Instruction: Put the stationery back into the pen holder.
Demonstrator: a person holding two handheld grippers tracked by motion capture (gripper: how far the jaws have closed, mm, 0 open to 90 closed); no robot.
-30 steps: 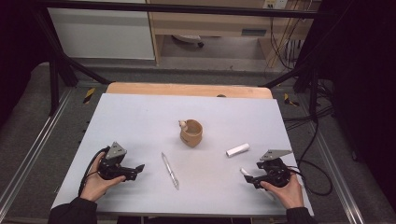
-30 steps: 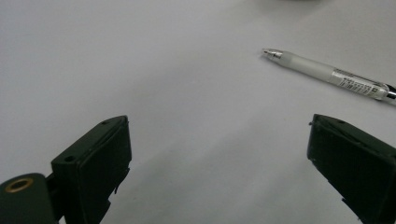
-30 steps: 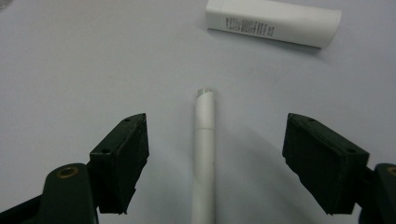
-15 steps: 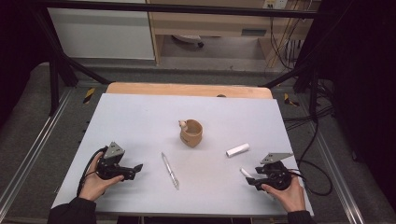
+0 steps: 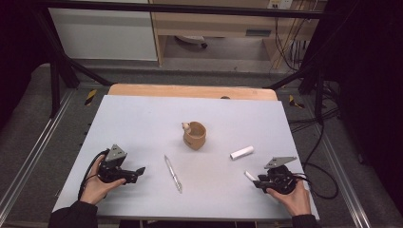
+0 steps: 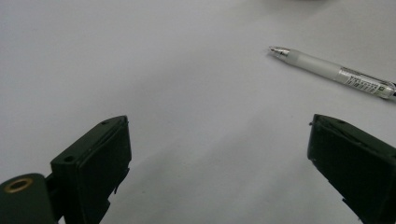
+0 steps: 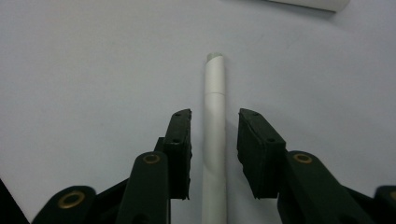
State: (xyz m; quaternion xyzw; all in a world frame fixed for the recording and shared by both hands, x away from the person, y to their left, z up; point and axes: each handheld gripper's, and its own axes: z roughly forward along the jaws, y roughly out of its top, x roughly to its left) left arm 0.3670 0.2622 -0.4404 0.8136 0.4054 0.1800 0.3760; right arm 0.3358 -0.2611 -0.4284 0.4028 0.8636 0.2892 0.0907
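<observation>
A thin white stick (image 7: 214,93) lies on the table between the jaws of my right gripper (image 7: 215,116). Those jaws have just been closing around it, and a small gap still shows on each side, so the pads do not press on it. From above, the stick (image 5: 249,175) pokes out ahead of the right gripper (image 5: 257,182) near the front right. My left gripper (image 5: 138,171) rests at the front left, wide open (image 6: 219,126) with nothing between its jaws. A clear pen (image 6: 334,71) lies ahead of it to the right, and in the high view the pen (image 5: 173,174) is at front centre.
A small tan wooden cup (image 5: 194,135) stands at the middle of the grey table top (image 5: 142,118). A short white cylinder (image 5: 242,152) lies behind the right gripper. Cables trail from both grippers, and metal rails run along both sides of the table.
The right gripper's jaws have drawn closer together around the white stick. Both hands have stayed where they were.
</observation>
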